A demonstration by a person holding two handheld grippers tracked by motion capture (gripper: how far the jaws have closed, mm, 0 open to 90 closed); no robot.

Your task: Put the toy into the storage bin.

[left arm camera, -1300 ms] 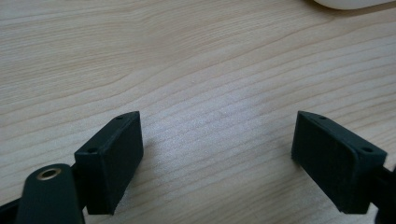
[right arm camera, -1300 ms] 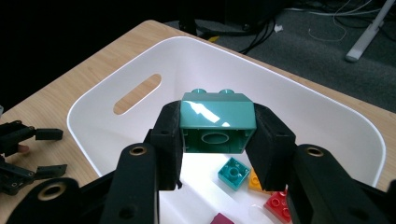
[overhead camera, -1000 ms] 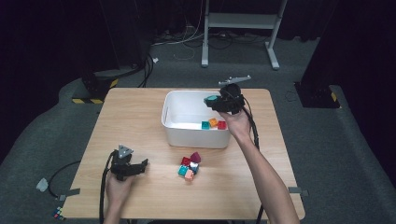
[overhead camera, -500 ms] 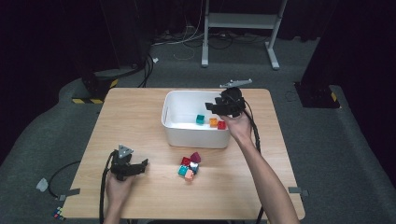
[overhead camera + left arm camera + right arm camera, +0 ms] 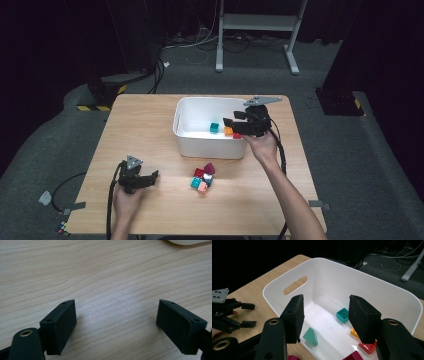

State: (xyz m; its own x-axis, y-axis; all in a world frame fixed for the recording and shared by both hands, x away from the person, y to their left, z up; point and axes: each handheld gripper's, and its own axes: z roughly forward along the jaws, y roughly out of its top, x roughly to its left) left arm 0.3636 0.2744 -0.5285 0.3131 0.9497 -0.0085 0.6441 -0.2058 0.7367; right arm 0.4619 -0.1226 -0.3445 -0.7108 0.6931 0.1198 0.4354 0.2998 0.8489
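At the lower left of the high view, the left gripper (image 5: pixel 148 178) is resting on the table (image 5: pixel 150 130), its jaws spread wide over bare wood with nothing between them. Just right of centre, a small pile of bricks (image 5: pixel 202 178) is lying on the table in front of the white bin (image 5: pixel 200 142). At the right, the right gripper (image 5: pixel 231 125) is hanging over the bin's right end; its jaws have just been opening and are standing apart with nothing between them.

In the right gripper view, a mint brick (image 5: pixel 310 336) is lying on the bin floor at lower centre, a teal brick (image 5: pixel 342 315) to its right, then an orange brick (image 5: pixel 354 333) and a red brick (image 5: pixel 367 346).

To do this step well, the hand should probably be drawing the released gripper back clear of the rim before swinging down to the pile, and approaching one outer brick squarely.

The right jaw is covering much of the orange and red bricks. The pile's brick count and shapes are hard to make out.
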